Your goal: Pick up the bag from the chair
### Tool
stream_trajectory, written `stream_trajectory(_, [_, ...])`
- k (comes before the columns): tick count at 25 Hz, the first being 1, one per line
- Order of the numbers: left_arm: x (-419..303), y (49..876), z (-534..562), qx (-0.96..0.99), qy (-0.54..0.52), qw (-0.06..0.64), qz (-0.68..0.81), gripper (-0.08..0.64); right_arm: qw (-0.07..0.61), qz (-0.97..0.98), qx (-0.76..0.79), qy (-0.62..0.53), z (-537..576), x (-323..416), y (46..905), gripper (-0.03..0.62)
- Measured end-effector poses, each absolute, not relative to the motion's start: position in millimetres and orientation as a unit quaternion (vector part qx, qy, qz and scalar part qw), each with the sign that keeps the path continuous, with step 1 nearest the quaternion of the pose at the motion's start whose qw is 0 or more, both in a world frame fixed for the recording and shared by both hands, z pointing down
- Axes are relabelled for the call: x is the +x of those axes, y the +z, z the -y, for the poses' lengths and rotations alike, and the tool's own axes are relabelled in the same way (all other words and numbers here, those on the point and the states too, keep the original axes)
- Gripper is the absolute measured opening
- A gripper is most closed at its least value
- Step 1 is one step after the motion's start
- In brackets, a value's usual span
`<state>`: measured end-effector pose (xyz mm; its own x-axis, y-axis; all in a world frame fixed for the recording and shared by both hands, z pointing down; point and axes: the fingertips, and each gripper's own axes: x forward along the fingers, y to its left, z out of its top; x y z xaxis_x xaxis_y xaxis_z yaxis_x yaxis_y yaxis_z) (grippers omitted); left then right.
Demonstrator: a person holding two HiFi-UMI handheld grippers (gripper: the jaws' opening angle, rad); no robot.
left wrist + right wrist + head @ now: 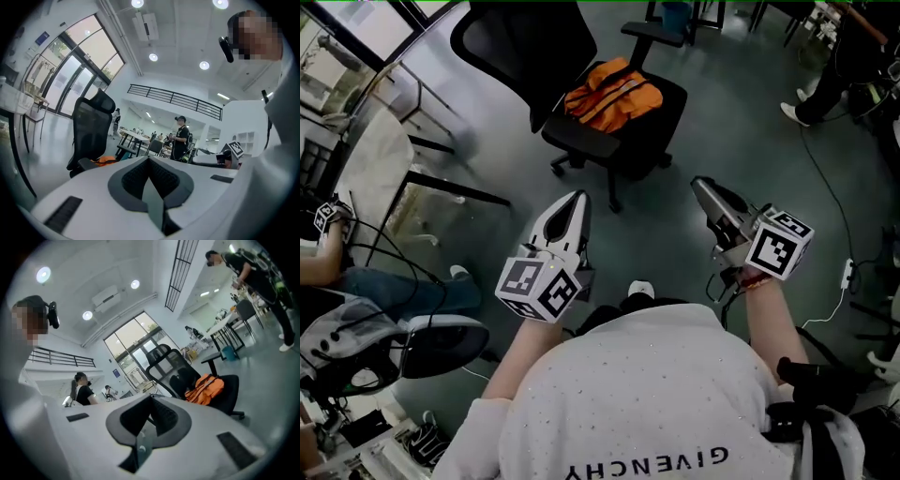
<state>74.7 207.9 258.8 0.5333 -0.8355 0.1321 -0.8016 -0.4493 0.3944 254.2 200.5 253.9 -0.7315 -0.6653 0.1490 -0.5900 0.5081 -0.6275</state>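
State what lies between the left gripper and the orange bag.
In the head view, only bare grey floor, then the black chair's base and seat edge, separate the left gripper from the bag. Nothing else lies there.

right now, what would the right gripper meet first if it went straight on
Likely the black chair, about where the orange bag lies; only bare floor shows between it and the right gripper. Height is unclear.
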Motion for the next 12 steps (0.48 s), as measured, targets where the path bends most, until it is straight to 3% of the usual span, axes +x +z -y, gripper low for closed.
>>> stream_trajectory(5, [67, 283, -177, 0.842, -0.043, 0.217, 0.492, 0.000, 0.010, -0.887, -0.338, -0.315, -171, 212, 289, 0.005])
stream_trajectory(12, [44, 326, -126, 0.830, 0.000, 0.225, 0.510, 0.000, 0.030, -0.875, -0.345, -0.337, -115, 185, 314, 0.005])
